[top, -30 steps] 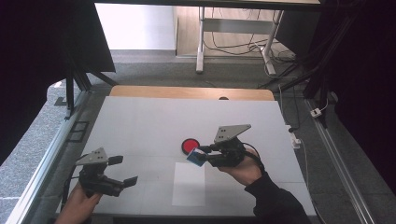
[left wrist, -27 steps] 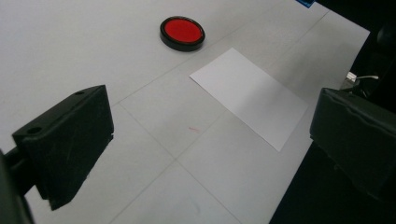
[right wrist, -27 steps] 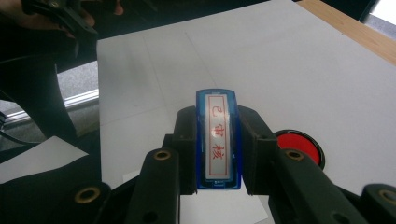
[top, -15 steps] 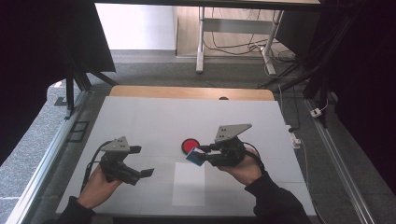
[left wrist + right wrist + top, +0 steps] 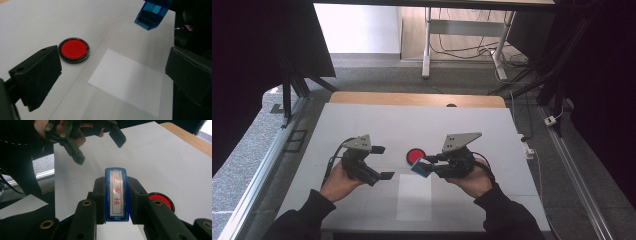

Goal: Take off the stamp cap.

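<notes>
Blue stamp (image 5: pixel 117 195), clear plastic body w/ white label and red characters on top, gripped in right tool (image 5: pixel 116 216), held above the bench (image 5: pixel 362 120), over the near end of the white paper sheet (image 5: pixel 414 197) and just beside the red ink pad (image 5: pixel 415 155). Jaws pressed flat on both long sides, label facing up. Seen from the left gripper view as a blue block (image 5: pixel 152 13) tilted in the air, open underside toward the paper (image 5: pixel 130 80).

Probably light, rigid, hard plastic; smooth glossy walls, so likely slippery under a weak squeeze. Not fragile looking, but a hollow shell could flex or pop out if pinched near an edge. Best hold: mid-body across the long flat sides, approx. as gripped now, keeping the stamping face free. Inked face prob. smudgy, so better left untouched.

Ink pad (image 5: pixel 73 50): round, black rim, red centre, lying flat on the bench, lid off or none visible. Small and low, likely to slide if nudged.

Left tool (image 5: pixel 377 162) spread wide, holding nothing, hovering near the bench left of the pad, apart from pad and paper.
</notes>
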Available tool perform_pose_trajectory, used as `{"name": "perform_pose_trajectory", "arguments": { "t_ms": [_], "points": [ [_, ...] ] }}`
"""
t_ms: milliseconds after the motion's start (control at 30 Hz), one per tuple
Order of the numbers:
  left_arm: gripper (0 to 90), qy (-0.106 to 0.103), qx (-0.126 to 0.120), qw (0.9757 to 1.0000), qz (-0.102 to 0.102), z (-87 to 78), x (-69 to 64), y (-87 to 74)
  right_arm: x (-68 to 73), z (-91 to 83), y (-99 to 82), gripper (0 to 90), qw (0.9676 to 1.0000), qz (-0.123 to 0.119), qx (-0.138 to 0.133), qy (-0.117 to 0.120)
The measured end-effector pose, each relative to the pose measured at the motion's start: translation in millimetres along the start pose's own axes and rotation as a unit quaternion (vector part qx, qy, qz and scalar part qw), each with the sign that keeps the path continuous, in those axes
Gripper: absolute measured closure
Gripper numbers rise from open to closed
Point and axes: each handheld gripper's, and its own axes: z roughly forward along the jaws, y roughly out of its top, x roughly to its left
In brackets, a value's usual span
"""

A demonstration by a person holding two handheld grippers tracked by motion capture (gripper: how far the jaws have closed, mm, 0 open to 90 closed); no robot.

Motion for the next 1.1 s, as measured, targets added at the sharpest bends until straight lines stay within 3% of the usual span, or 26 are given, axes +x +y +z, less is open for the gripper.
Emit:
{"name": "perform_pose_trajectory", "arguments": {
  "t_ms": [233,600,967,1100],
  "points": [
    [0.1,-0.035,0.017,0.9982,0.045,26.7,-15.1,18.1,2.3,0.3,1.1,71.6,0.9999,-0.007,-0.001,0.008],
    [0.0,-0.081,0.009,0.9947,0.064,41.5,-28.4,20.5,7.8,3.7,1.5,71.6,0.9994,-0.015,-0.002,0.031],
    [1.3,-0.097,0.02,0.9919,0.08,48.0,-33.6,16.3,14.5,4.1,4.3,71.6,0.998,-0.029,-0.006,0.056],
    [9.3,-0.089,0.019,0.9918,0.089,46.8,-34.1,14.6,16.7,3.6,5.9,71.6,0.9974,-0.036,-0.01,0.062]
  ]
}}
